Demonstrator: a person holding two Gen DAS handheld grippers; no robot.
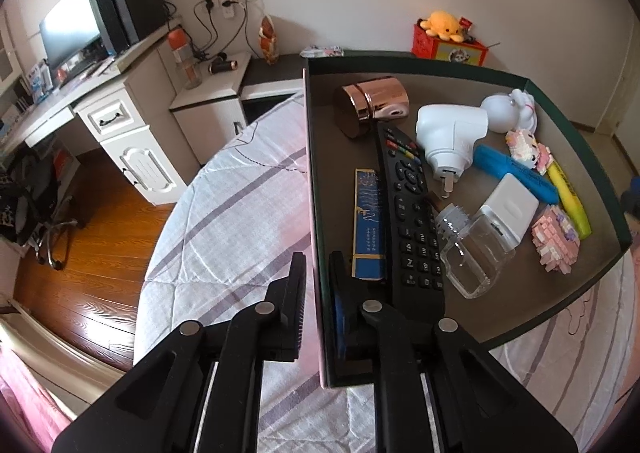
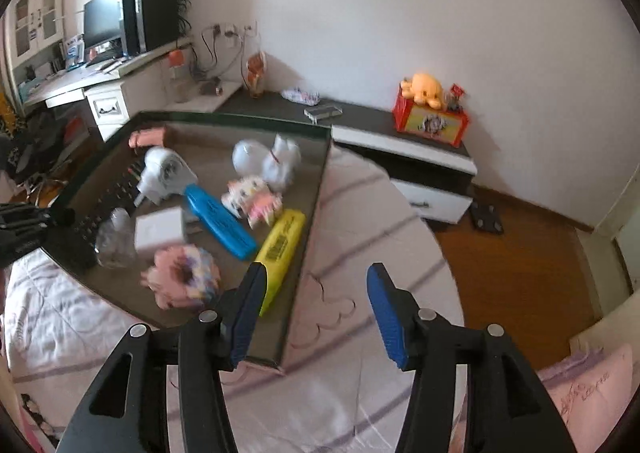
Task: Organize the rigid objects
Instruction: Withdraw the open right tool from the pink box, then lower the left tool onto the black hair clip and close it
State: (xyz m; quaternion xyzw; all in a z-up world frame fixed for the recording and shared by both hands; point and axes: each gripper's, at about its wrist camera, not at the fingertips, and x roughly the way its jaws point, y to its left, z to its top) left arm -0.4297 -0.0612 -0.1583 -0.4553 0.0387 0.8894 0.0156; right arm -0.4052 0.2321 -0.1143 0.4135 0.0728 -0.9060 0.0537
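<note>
Box (image 1: 316, 157) of small hard things sits on the bed (image 1: 224, 221), and we judge it stiff but loosely loaded, so the contents could slide if it tips. Our left tongs (image 1: 318, 273) pinch its left wall, one finger outside, one inside. Our right tongs (image 2: 316, 289) hang spread wide and empty by the box's right wall, the sensible second hold. Inside lie a remote (image 1: 408, 209), a glass bottle (image 1: 472, 257), likely fragile, and a yellow marker (image 2: 280, 249). We cannot read any writing.
</note>
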